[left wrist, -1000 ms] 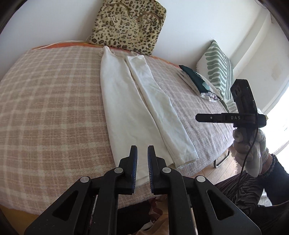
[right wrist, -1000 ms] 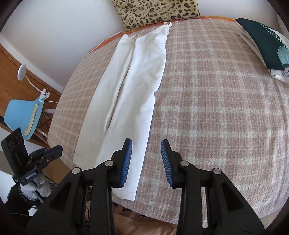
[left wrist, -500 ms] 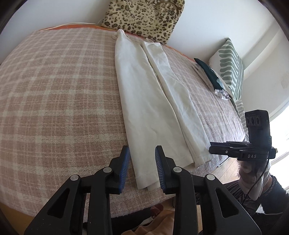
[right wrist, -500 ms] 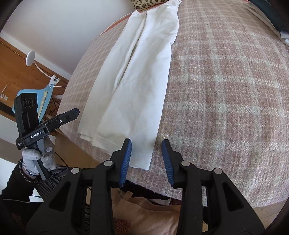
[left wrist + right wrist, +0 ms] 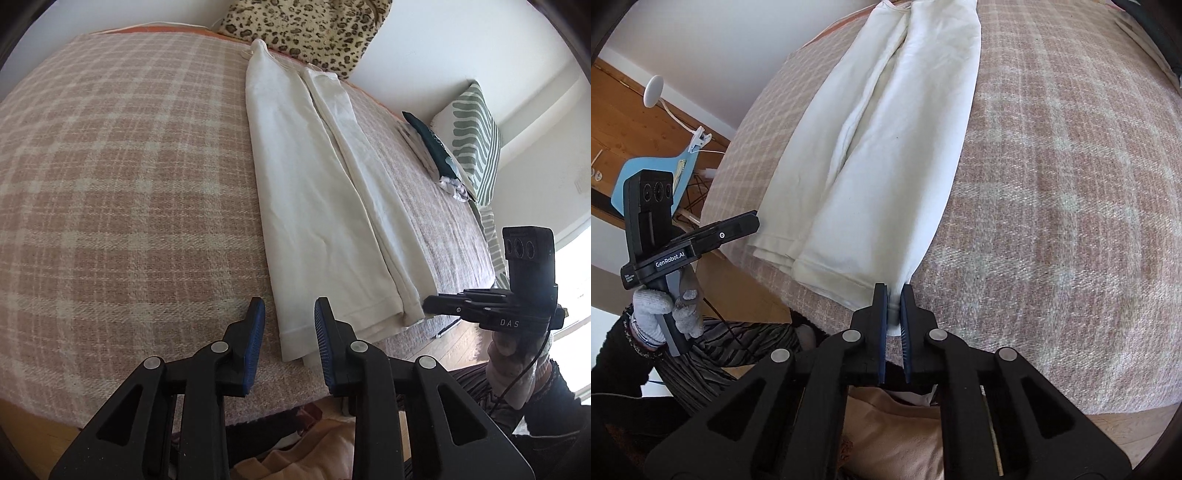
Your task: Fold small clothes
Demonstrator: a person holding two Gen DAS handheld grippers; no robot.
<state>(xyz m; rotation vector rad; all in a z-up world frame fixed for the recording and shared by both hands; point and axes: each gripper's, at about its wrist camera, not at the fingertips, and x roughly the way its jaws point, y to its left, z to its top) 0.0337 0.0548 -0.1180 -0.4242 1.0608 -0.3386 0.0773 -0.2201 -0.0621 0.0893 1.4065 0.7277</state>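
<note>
On my feeds the bed (image 5: 110,184) carries the white folded garment (image 5: 314,206), running from 12 o'clock down to 6. My right hand-held gripper (image 5: 894,306) is clamped on its hem corner. My left hand-held gripper (image 5: 290,328), jaws closing, straddles the other corner without pressing it.

One white garment (image 5: 325,206) folded lengthwise on one pink plaid blanket (image 5: 129,177); two cushions, one leopard-print (image 5: 306,26), one green-striped (image 5: 476,136); one small pile of dark clothes (image 5: 436,147); two handheld grippers (image 5: 288,332) (image 5: 893,306); one blue chair (image 5: 653,173); one clip lamp (image 5: 653,88).
</note>
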